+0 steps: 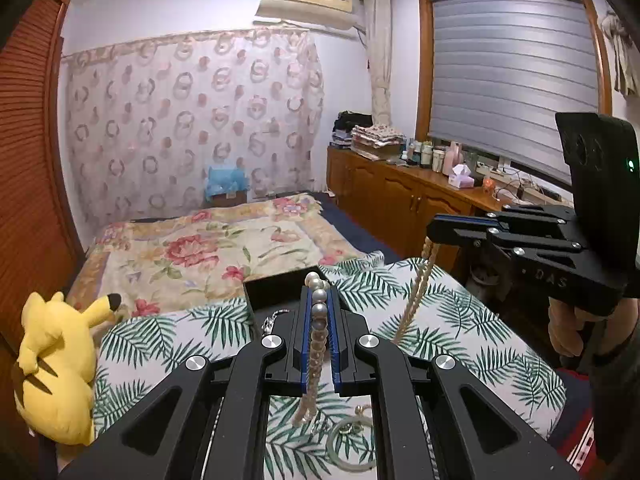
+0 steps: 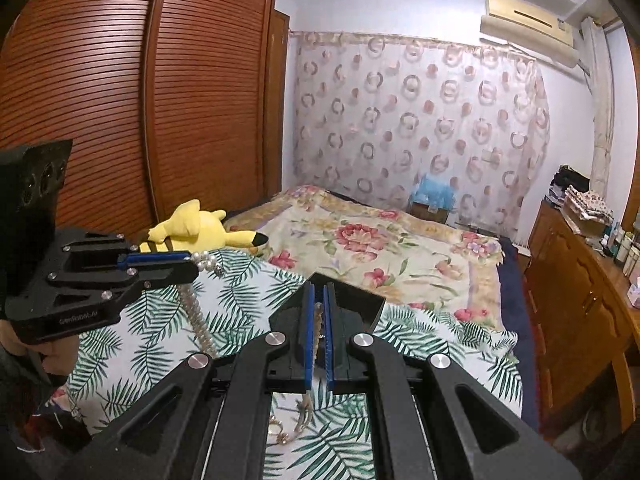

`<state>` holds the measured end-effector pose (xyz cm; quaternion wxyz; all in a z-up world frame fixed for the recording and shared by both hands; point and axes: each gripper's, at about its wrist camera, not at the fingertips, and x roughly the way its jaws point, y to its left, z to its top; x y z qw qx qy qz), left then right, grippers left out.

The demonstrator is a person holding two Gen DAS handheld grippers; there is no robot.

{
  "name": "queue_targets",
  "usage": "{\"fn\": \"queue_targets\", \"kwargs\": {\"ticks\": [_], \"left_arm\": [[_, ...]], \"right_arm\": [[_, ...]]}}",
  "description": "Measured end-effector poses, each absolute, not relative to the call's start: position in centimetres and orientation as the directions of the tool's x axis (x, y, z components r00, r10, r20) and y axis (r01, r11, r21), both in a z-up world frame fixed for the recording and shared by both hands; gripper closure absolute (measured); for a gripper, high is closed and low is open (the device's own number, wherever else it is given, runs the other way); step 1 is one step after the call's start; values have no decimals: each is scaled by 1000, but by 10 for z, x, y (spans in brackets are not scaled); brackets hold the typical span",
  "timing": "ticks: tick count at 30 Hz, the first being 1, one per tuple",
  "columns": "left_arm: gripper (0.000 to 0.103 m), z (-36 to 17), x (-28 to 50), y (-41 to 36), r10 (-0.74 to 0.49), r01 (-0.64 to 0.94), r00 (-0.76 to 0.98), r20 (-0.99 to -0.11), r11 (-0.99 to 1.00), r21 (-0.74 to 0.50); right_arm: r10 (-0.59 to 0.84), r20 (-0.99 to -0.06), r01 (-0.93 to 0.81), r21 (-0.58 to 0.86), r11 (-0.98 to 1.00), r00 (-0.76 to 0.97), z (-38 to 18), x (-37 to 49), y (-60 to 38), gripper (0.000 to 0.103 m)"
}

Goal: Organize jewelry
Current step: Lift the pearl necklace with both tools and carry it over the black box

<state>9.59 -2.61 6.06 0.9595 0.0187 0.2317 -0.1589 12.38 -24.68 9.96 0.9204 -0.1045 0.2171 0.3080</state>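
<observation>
The pearl necklace [image 1: 318, 320] is strung between the two hands. The left hand-held gripper [image 1: 319, 292] is clenched on one stretch of it, with a few large pearls bunched just past its blue pads and the strand trailing down behind the jaws toward the leaf-print cloth [image 1: 460, 312] on the bed. The right hand-held gripper [image 2: 319, 300] is clenched on the other stretch; in the left wrist view that stretch hangs nearly straight down from its tip, beige and fine-beaded.

The relation that matters is with the black jewelry box [image 1: 276, 286]. It sits on the leaf-print cloth directly ahead of both grippers and below their tips, its opening facing up, apart from the pearls. The necklace's long axis runs roughly side to side from gripper to gripper, with both ends sagging, so it lies across the box and hangs lower than the jaws. Judging from both views, the left hand-held gripper's tip stands closer over the box's near edge; the right one's fingers also line up with it.

The coming move probably calls for carrying both ends forward together and lowering the slack in first. A green bangle [image 1: 350, 446] and small gold pieces [image 2: 280, 432] lie on the cloth beneath the grippers, not yet sorted.
</observation>
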Motion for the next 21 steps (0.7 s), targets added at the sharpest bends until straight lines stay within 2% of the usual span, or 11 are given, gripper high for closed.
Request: {"fn": "queue_targets", "kwargs": {"ticks": [21], "left_arm": [[96,90,174,-21,-327,329,843,-427,942,-71]], "right_arm": [[554,-425,-630,-52,775,716,140,209,-233,98]]}}
